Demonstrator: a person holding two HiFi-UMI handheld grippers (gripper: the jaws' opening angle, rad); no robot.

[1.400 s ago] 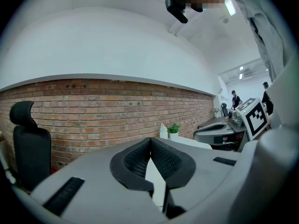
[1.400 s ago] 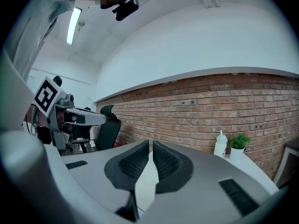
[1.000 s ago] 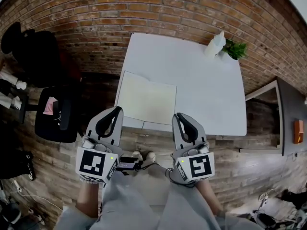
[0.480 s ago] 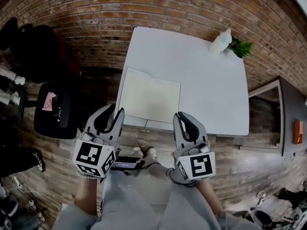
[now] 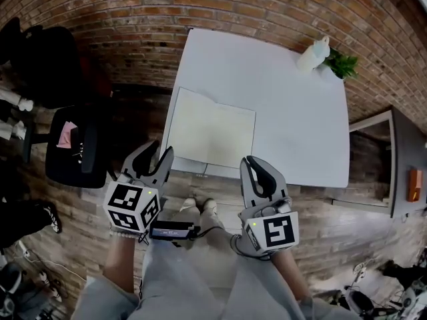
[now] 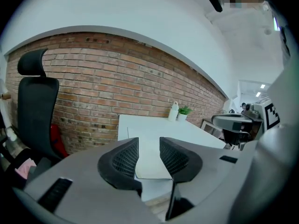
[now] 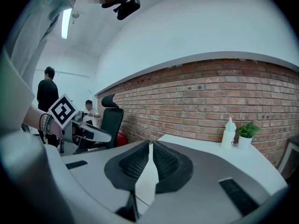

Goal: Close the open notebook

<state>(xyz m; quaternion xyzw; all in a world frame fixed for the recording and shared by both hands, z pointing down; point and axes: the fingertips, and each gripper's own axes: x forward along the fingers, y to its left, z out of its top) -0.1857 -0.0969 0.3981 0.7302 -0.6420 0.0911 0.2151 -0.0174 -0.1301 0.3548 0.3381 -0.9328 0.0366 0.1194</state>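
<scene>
Head view: notebook (image 5: 211, 131) lies open at near-left edge of white table (image 5: 287, 105). Left gripper (image 5: 162, 149) and right gripper (image 5: 249, 160) hover just short of that edge, apart from the notebook.
Left gripper view: jaws have just been opening, now wide, nothing between them, notebook ahead.
Right gripper view: jaws nearly together, only a slit, gripping nothing.

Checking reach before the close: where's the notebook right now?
In the head view the notebook lies open on the table's near-left part, by the front edge; the bottle and plant stand at the far right corner.
</scene>
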